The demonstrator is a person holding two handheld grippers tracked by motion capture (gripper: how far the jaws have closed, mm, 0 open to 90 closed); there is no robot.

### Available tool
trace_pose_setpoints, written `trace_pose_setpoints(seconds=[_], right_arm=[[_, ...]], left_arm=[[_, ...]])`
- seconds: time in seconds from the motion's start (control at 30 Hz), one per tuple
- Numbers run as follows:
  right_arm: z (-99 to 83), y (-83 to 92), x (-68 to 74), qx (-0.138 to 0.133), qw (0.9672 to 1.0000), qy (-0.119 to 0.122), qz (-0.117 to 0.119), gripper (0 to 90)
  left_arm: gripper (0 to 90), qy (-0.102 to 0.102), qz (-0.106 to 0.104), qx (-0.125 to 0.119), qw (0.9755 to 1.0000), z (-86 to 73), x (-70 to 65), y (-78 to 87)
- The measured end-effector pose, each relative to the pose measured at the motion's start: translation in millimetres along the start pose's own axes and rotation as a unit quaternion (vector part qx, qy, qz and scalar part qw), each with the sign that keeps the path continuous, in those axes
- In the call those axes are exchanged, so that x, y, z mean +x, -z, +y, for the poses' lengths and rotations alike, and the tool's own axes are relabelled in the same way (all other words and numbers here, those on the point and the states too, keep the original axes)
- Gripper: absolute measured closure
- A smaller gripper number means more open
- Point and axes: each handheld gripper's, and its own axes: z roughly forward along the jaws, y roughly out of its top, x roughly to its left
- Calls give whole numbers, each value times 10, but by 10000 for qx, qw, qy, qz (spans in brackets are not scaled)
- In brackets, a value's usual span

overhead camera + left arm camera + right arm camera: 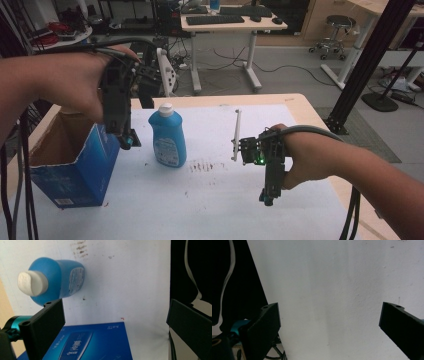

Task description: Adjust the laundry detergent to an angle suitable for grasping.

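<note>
the high view takes in the whole white table (210, 210): a blue bottle (168, 136) with a white cap stands upright at centre left, just right of an open blue box (75, 170) whose inside is too dim to read. the left gripper (129, 141) hangs at upper left above the box edge, pointing down, jaws apart on nothing. the left gripper view looks down on the bottle's cap (32, 283). the right gripper (267, 199) hovers at lower right, jaws wide and empty.
</note>
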Motion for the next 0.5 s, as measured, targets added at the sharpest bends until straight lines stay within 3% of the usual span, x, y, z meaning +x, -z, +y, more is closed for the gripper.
trace_pose_setpoints(seconds=[0.5], right_arm=[[-55,27,-44,7,9999,58,-106,27]], left_arm=[[17,19,14,137,9999,63,64,-80]])
